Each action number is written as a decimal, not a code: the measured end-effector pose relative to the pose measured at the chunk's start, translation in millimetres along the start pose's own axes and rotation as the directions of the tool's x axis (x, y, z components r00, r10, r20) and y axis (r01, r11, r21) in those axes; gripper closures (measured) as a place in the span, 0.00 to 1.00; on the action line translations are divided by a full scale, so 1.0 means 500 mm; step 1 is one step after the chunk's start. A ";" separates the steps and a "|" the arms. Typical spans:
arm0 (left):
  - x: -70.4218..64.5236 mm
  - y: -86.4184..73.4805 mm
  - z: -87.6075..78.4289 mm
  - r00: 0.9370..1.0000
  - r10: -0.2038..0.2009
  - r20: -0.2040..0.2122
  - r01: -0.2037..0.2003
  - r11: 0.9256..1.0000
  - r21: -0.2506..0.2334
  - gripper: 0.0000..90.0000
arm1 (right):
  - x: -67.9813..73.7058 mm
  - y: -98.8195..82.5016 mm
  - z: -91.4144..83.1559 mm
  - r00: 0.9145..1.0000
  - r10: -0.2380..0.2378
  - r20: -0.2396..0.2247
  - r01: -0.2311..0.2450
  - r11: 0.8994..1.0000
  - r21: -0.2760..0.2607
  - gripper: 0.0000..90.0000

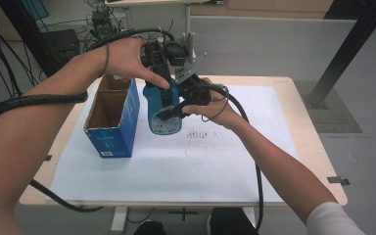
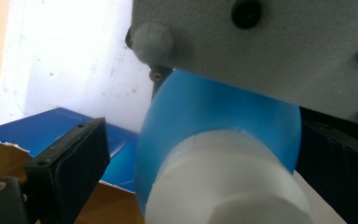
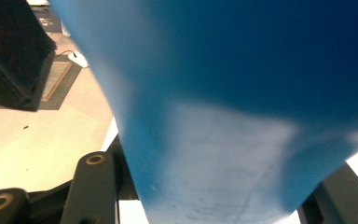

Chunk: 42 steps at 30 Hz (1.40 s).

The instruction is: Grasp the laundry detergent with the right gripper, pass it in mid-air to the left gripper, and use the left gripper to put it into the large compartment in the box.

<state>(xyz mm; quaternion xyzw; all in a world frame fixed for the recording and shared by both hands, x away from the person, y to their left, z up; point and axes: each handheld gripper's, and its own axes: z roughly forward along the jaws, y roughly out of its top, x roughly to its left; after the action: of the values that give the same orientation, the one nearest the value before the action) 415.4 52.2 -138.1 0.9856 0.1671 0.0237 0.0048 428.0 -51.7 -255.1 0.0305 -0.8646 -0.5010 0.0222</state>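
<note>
A blue bottle [image 1: 165,126] with a white cap [image 2: 223,186] hangs above the white table sheet, just right of the box. My right gripper [image 1: 172,112] comes in from the right and is shut on the bottle's body [image 3: 223,93], which lies between its jaws [image 3: 216,191]. From above, my left gripper [image 1: 164,73] points down over the bottle's top. Its jaws [image 2: 205,140] straddle the cap; the left finger [image 2: 70,163] stands clear of it, so this gripper is open.
An open-topped blue cardboard box [image 1: 112,120] stands on the white sheet [image 1: 225,156] at the left, close beside the bottle [image 2: 51,126]. The right gripper's grey plate [image 2: 261,46] hangs near the left gripper's camera. Cables trail from both hands.
</note>
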 end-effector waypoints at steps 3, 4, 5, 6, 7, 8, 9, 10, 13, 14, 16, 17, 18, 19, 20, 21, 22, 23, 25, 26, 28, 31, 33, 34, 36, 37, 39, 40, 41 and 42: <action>-0.001 0.000 -0.001 1.000 0.003 0.001 -0.003 1.000 0.000 0.06 | 0.000 0.000 -0.001 1.000 0.000 0.006 0.000 1.000 -0.003 0.49; -0.002 0.000 -0.001 1.000 0.000 0.002 0.000 1.000 -0.002 0.06 | 0.000 0.000 -0.002 1.000 0.000 0.006 0.000 1.000 -0.003 0.49; -0.002 0.000 -0.001 1.000 0.000 0.003 0.000 1.000 -0.002 0.06 | 0.000 0.000 -0.002 1.000 0.000 0.007 0.001 1.000 -0.004 0.49; -0.003 0.000 -0.002 1.000 -0.005 0.003 0.005 1.000 -0.007 0.06 | 0.000 0.001 -0.002 1.000 -0.001 0.007 0.001 1.000 -0.004 0.49; -0.002 0.001 -0.003 1.000 0.002 0.002 -0.002 1.000 0.000 0.06 | 0.000 0.001 -0.002 1.000 0.000 0.006 0.000 1.000 -0.004 0.49; -0.002 0.000 -0.004 1.000 0.003 0.001 -0.003 1.000 0.000 0.06 | 0.000 0.001 -0.002 1.000 -0.001 0.007 0.001 1.000 -0.003 0.49; -0.003 0.000 -0.004 1.000 0.003 0.001 -0.003 1.000 0.001 0.06 | 0.001 0.001 -0.002 1.000 -0.001 0.007 0.001 1.000 -0.004 0.49; -0.003 0.000 -0.005 1.000 0.002 0.001 -0.002 1.000 -0.002 0.06 | 0.001 0.001 -0.002 1.000 -0.002 0.008 0.002 1.000 -0.003 0.49; -0.004 -0.001 -0.007 1.000 0.004 0.002 -0.004 1.000 -0.006 0.06 | 0.002 0.002 -0.002 1.000 0.001 0.003 -0.001 1.000 -0.002 0.49; -0.004 -0.001 -0.007 1.000 0.004 0.001 -0.004 1.000 -0.006 0.06 | 0.002 0.002 -0.002 1.000 0.001 0.003 -0.001 1.000 -0.003 0.49; -0.005 -0.001 -0.008 1.000 0.003 0.003 -0.003 1.000 -0.006 0.06 | 0.002 0.002 -0.003 1.000 0.000 0.006 0.000 1.000 -0.006 0.49; -0.006 -0.001 -0.007 1.000 0.002 0.003 -0.002 1.000 -0.007 0.06 | 0.002 0.002 -0.004 1.000 0.001 0.008 -0.001 1.000 -0.005 0.49; -0.006 -0.001 -0.008 1.000 0.003 0.002 -0.003 1.000 -0.004 0.06 | 0.001 0.002 -0.004 1.000 -0.003 0.013 0.003 1.000 -0.003 0.49; -0.006 -0.001 -0.008 1.000 0.003 0.001 -0.003 1.000 -0.004 0.06 | 0.002 0.002 -0.004 1.000 0.002 0.009 -0.002 1.000 -0.005 0.49; -0.006 -0.001 -0.008 1.000 0.003 0.003 -0.003 1.000 -0.005 0.06 | 0.002 0.002 -0.004 1.000 0.002 0.009 -0.002 1.000 -0.005 0.49; -0.007 -0.001 -0.008 1.000 0.004 0.003 -0.004 1.000 -0.005 0.06 | 0.002 0.002 -0.004 1.000 0.000 0.010 0.000 1.000 -0.004 0.49; -0.007 -0.001 -0.008 1.000 0.003 0.002 -0.003 1.000 -0.005 0.06 | 0.002 0.002 -0.004 1.000 0.003 0.009 -0.003 1.000 -0.004 0.49; -0.007 -0.001 -0.008 1.000 0.004 0.002 -0.004 1.000 -0.005 0.05 | 0.002 0.002 -0.004 1.000 0.003 0.010 -0.003 1.000 -0.004 0.49; -0.007 -0.001 -0.009 1.000 0.004 0.001 -0.004 1.000 -0.003 0.06 | 0.002 0.003 -0.004 1.000 0.002 0.009 -0.002 1.000 -0.005 0.49; -0.007 -0.001 -0.009 1.000 0.004 0.001 -0.004 1.000 -0.005 0.05 | 0.002 0.003 -0.004 1.000 0.003 0.009 -0.003 1.000 -0.004 0.49; -0.007 -0.001 -0.010 1.000 0.003 0.000 -0.003 1.000 -0.005 0.06 | 0.002 0.003 -0.004 1.000 0.003 0.008 -0.003 1.000 -0.005 0.49; -0.008 -0.002 -0.011 1.000 0.005 0.000 -0.005 1.000 -0.008 0.06 | 0.001 0.003 -0.004 1.000 0.003 0.014 -0.003 1.000 -0.001 0.49; -0.008 -0.002 -0.012 1.000 0.009 -0.002 -0.009 1.000 -0.010 0.06 | 0.002 0.003 -0.005 1.000 0.007 0.014 -0.007 1.000 0.002 0.49; -0.008 -0.002 -0.012 1.000 0.009 -0.002 -0.009 1.000 -0.010 0.06 | 0.002 0.003 -0.005 1.000 0.007 0.014 -0.007 1.000 0.001 0.49; -0.009 -0.002 -0.011 1.000 0.004 -0.002 -0.004 1.000 -0.009 0.06 | 0.002 0.003 -0.006 1.000 0.008 0.012 -0.008 1.000 -0.001 0.49; -0.009 -0.002 -0.011 1.000 0.003 -0.001 -0.003 1.000 -0.009 0.06 | 0.001 0.003 -0.006 1.000 0.008 0.012 -0.008 1.000 -0.001 0.49; -0.009 -0.001 -0.010 1.000 -0.001 -0.001 0.001 1.000 -0.013 0.06 | 0.001 0.003 -0.007 1.000 0.007 0.013 -0.007 1.000 -0.002 0.49; -0.008 -0.001 -0.011 1.000 0.005 -0.001 -0.005 1.000 -0.008 0.06 | 0.001 0.003 -0.007 1.000 0.008 0.013 -0.008 1.000 -0.003 0.49; -0.008 0.000 -0.011 1.000 0.007 0.000 -0.007 1.000 -0.001 0.06 | 0.001 0.003 -0.008 1.000 0.012 0.013 -0.012 1.000 -0.002 0.49; -0.009 0.000 -0.011 1.000 0.007 0.000 -0.007 1.000 0.000 0.06 | 0.001 0.003 -0.008 1.000 0.012 0.014 -0.012 1.000 -0.002 0.49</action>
<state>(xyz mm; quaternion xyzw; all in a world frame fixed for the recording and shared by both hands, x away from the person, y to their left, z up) 411.1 50.6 -132.7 0.9862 0.1635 0.0240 0.0045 427.7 -54.7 -251.9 0.0218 -0.8645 -0.5018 0.0192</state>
